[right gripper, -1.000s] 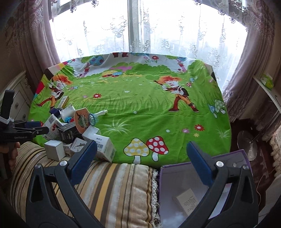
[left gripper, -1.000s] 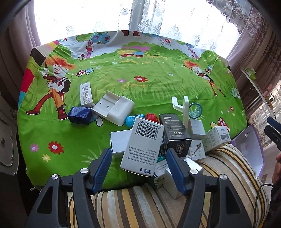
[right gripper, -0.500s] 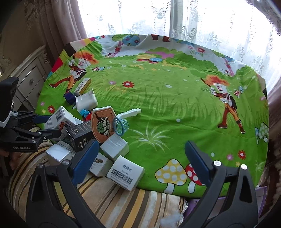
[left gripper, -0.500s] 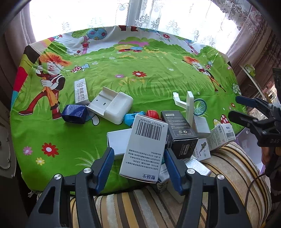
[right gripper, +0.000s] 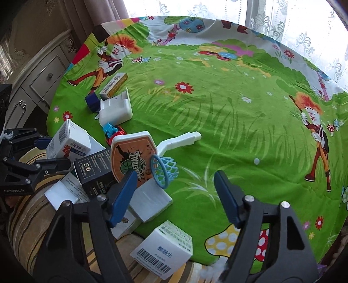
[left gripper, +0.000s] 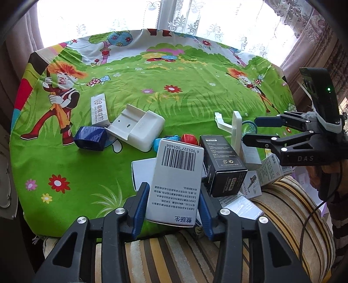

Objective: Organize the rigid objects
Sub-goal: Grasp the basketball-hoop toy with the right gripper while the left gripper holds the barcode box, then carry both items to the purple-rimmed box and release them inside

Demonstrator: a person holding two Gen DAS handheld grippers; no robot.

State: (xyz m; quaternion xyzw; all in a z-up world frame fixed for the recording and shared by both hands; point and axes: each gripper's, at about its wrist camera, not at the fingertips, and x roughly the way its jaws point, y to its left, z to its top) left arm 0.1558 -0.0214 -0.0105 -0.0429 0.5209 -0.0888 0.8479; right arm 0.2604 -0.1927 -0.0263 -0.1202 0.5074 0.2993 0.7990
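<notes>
1. A white box with a barcode [left gripper: 177, 182] stands tilted at the near edge of the pile, between the blue pads of the left gripper [left gripper: 173, 209]. The jaws are closing on it and both pads appear to meet its sides.
2. Just to the right of this box leans a black box [left gripper: 224, 165]; a flat white box [left gripper: 142, 169] lies behind and to its left.
3. Further back on the green cartoon sheet [left gripper: 184, 87] lie a white plastic holder [left gripper: 139, 128], a dark blue box [left gripper: 91, 138] touching it, and a long narrow white box [left gripper: 99, 108] just beyond.
4. A blue and red toy [left gripper: 174, 139] sits between the holder and the black box.
5. The right gripper [right gripper: 176, 196] hovers over the right side of the pile, jaws closing with nothing pressed between the pads. Its left pad stands in front of a toy basketball hoop [right gripper: 139, 161], whose blue ring [right gripper: 161, 172] lies between the pads.
6. Below the hoop rests a white block [right gripper: 150, 200]; nearer the camera a white barcoded box [right gripper: 165, 248] sits on the striped cushion [right gripper: 26, 217].
7. A white plastic handle [right gripper: 180, 141] extends from the hoop across the sheet.
8. Lace curtains [right gripper: 293, 19] hang behind the sheet; a cream drawer cabinet [right gripper: 37, 76] stands to the left.
</notes>
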